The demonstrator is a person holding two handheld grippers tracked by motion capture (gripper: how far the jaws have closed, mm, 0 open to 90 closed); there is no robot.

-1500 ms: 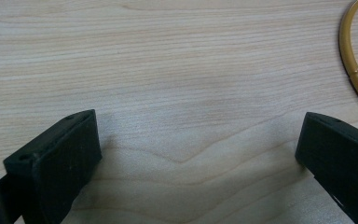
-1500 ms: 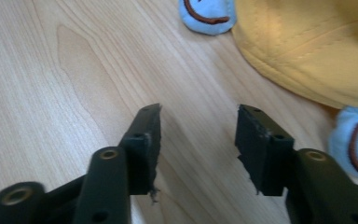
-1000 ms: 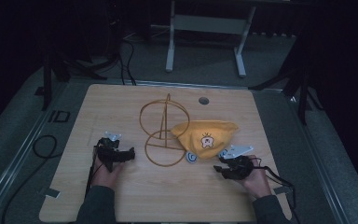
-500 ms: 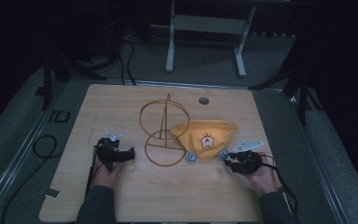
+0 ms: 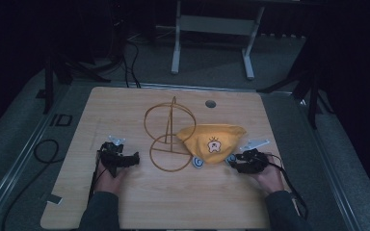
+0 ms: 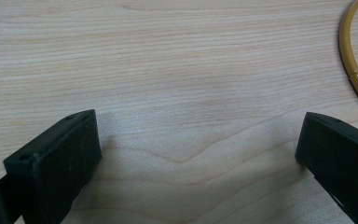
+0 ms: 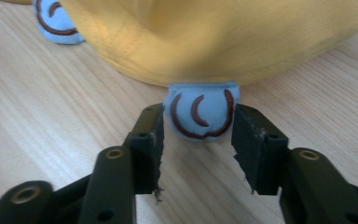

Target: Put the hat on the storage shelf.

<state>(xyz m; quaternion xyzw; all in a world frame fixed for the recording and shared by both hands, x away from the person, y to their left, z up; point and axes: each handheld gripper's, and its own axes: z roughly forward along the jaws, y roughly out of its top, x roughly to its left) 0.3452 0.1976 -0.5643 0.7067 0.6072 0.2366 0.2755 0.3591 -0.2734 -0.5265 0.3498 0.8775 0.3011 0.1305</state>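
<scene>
A yellow cap (image 5: 212, 142) with a small cartoon patch lies on the wooden table (image 5: 125, 110), leaning against a gold wire stand (image 5: 168, 130). Two round blue ears hang from its front edge (image 5: 197, 162). In the right gripper view one blue ear (image 7: 200, 116) sits between the jaws of my right gripper (image 7: 198, 140), which is open and close on both sides of it. The cap (image 7: 214, 37) rises just behind. My right gripper (image 5: 233, 163) is at the cap's near right edge. My left gripper (image 5: 134, 159) rests wide open on bare wood, left of the stand (image 6: 356, 70).
A round grommet hole (image 5: 210, 103) sits near the table's far edge. A cable (image 5: 43, 151) loops on the grey floor at the left. A white frame (image 5: 212, 29) stands beyond the table. Bare wood lies along the near edge.
My right gripper has moved up and left to the cap's edge, and its jaws now flank a blue ear. The left gripper has stayed put.
</scene>
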